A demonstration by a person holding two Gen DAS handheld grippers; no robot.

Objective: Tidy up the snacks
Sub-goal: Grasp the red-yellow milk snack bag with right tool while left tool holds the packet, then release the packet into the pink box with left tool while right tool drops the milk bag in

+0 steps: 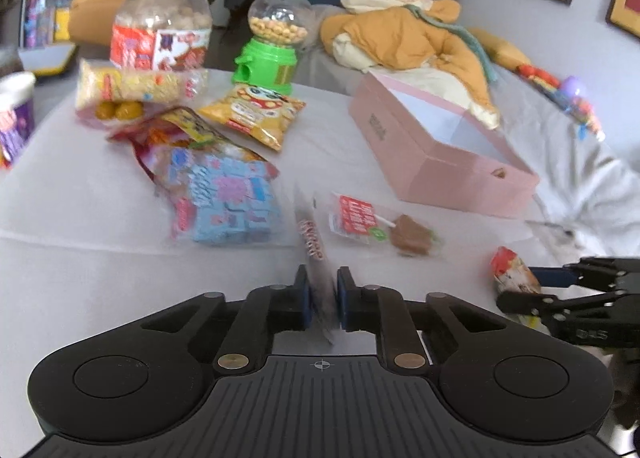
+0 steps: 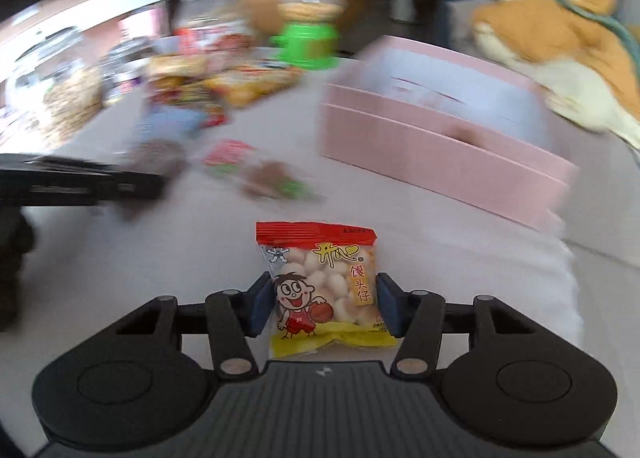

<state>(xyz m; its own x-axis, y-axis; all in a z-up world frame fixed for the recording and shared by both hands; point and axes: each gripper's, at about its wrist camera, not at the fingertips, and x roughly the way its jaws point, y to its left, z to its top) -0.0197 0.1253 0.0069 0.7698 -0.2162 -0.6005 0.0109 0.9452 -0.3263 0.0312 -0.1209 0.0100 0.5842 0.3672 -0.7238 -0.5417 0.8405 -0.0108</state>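
My left gripper (image 1: 322,290) is shut on a thin clear snack packet (image 1: 314,246) with red lettering, held edge-on above the white cloth. My right gripper (image 2: 322,304) is shut on a small red and yellow bun-snack bag (image 2: 324,286) with a cartoon boy; it also shows at the right of the left wrist view (image 1: 514,270). An open pink box (image 1: 440,146) stands ahead to the right, also in the right wrist view (image 2: 440,146). A wrapped lollipop (image 1: 384,228) lies before the box.
Several snacks lie at the left: a blue candy bag (image 1: 228,198), a yellow chip bag (image 1: 256,114), a big snack jar (image 1: 160,22) and a green gumball dispenser (image 1: 272,42). A yellow jacket (image 1: 416,38) lies behind the box. The right wrist view is blurred.
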